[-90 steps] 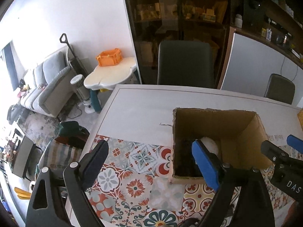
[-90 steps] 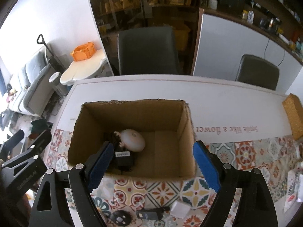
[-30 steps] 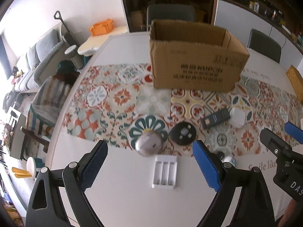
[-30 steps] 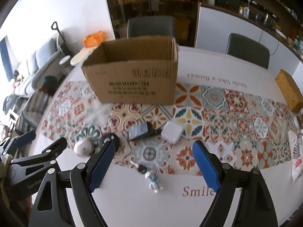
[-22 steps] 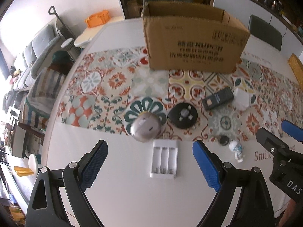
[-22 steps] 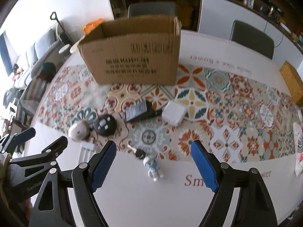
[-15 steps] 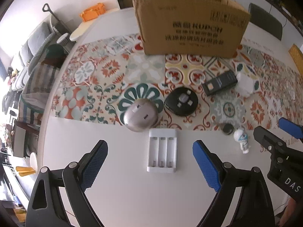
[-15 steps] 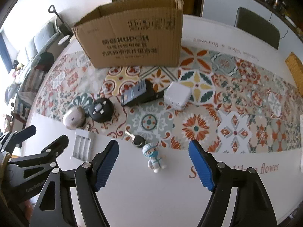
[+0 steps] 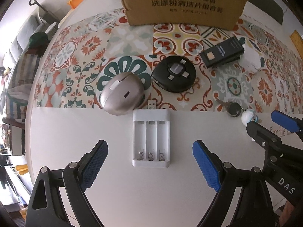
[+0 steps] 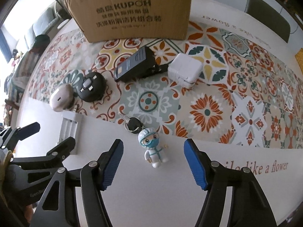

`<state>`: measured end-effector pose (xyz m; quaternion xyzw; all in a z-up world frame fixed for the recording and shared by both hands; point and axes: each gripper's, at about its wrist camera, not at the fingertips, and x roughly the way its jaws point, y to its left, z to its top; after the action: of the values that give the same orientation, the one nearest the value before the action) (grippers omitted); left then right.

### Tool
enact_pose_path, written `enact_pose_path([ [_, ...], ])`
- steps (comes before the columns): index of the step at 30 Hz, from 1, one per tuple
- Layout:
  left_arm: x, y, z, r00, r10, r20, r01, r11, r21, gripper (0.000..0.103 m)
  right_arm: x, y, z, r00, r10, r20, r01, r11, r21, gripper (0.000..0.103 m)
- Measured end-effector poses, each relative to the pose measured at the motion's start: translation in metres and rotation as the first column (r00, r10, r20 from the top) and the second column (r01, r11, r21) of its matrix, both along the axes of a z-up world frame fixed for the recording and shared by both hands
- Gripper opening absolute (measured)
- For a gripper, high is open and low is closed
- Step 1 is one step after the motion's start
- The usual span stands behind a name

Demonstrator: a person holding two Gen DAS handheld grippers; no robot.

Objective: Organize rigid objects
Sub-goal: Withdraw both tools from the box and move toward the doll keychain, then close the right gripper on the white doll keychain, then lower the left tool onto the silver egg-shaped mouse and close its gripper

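My left gripper (image 9: 150,151) is open, low over a white battery charger (image 9: 151,138) that lies between its fingers. Beyond it are a grey mouse (image 9: 122,93), a round black adapter (image 9: 173,73), a black device (image 9: 222,52) and a white power brick (image 9: 250,60). My right gripper (image 10: 153,158) is open around a small doctor figurine (image 10: 153,150) chained to a black key (image 10: 134,125). The cardboard box (image 10: 132,11) stands at the back. The charger (image 10: 69,128), mouse (image 10: 61,96), adapter (image 10: 91,89), black device (image 10: 135,64) and power brick (image 10: 184,70) also show in the right wrist view.
The objects lie on a white table with a patterned tile runner (image 10: 206,111). The table's left edge (image 9: 28,113) is close to the left gripper. Dark chairs (image 10: 267,17) stand behind the table. A woven block (image 9: 297,39) sits at the far right.
Both grippers have pulled back from over the box and dropped low toward the table's near side. The left one now frames the charger, the right one the figurine. Both stay open.
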<state>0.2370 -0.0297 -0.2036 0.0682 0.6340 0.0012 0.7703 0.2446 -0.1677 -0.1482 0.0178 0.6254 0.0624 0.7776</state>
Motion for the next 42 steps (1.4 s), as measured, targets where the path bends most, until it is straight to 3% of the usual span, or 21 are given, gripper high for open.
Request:
enact_pose_path([
  [10,0.003,0.001,-0.016,0.999,0.011,-0.041,-0.011,1.000,-0.002,0.092,0.007,0.006,-0.022,0.999,0.023,-0.030,-0.023,1.000,-0.001,0.060],
  [17,0.008,0.008,-0.022,0.998,0.025,-0.051,-0.026,1.000,-0.004,0.092,0.013,0.014,-0.033,0.998,0.047,-0.049,-0.047,0.999,-0.005,0.050],
  [19,0.006,0.007,-0.022,0.998,0.025,-0.054,-0.025,1.000,-0.003,0.092,0.013,0.016,-0.033,0.998,0.052,-0.040,-0.052,0.998,-0.016,0.046],
  [23,0.005,0.009,-0.022,0.998,0.026,-0.053,-0.027,1.000,-0.009,0.092,0.014,0.021,-0.035,0.998,0.058,-0.034,-0.058,0.998,-0.011,0.027],
  [33,-0.001,0.015,-0.013,0.999,0.036,-0.024,-0.037,0.998,-0.042,0.092,-0.001,0.020,-0.022,0.998,0.056,-0.014,-0.056,0.998,0.022,0.027],
  [42,-0.007,0.029,0.005,0.998,-0.002,0.066,0.006,0.998,-0.055,0.092,-0.002,0.030,-0.006,0.999,0.046,0.010,-0.047,0.998,0.036,0.027],
])
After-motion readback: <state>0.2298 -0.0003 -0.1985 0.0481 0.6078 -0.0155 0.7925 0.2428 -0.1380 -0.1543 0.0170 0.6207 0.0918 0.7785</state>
